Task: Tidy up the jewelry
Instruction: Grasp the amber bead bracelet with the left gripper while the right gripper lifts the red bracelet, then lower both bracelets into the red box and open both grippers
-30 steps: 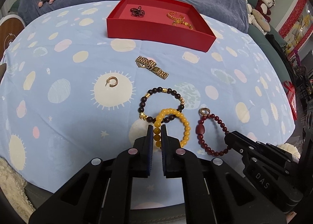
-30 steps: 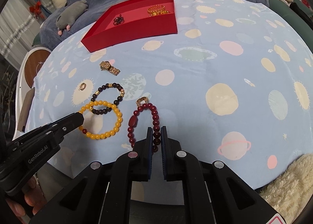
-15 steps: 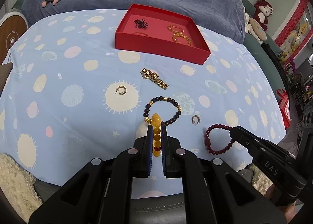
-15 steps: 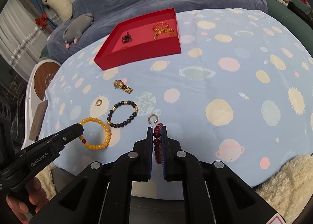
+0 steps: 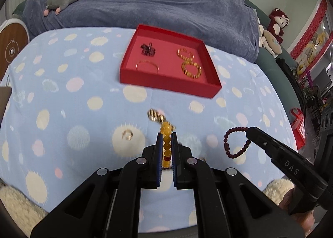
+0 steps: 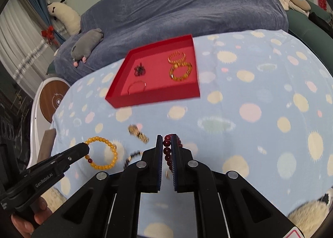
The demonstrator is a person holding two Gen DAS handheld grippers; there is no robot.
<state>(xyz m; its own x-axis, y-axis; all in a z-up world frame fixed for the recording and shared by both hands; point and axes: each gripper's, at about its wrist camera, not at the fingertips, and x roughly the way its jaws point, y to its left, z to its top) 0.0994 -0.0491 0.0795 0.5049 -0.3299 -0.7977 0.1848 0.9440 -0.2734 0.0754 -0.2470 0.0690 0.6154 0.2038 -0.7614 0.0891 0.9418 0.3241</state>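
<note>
A red tray (image 5: 166, 84) is showing a pinkish floor. The cloth (image 5: 62, 100) is presenting pale blue with cream, pink and green planet dots; the blanket (image 5: 166, 3) behind is appearing slate blue. One bracelet (image 6: 104, 152) is showing amber-yellow beads, another (image 5: 236, 144) dark red.

cloth before red tray (image 5: 166, 86): open | obstacle: gold watch band (image 5: 155, 115)

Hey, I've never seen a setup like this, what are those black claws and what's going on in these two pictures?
Each picture comes from a camera mounted on a hand-held pincer, looking along its two fingers. A person holds one pincer in each hand. The left gripper is shut on a yellow bead bracelet; the right gripper is shut on a dark red bead bracelet. Both hang above a spotted blue cloth. On the cloth lie a gold watch band, a small ring and a red tray that already holds jewelry.
</note>
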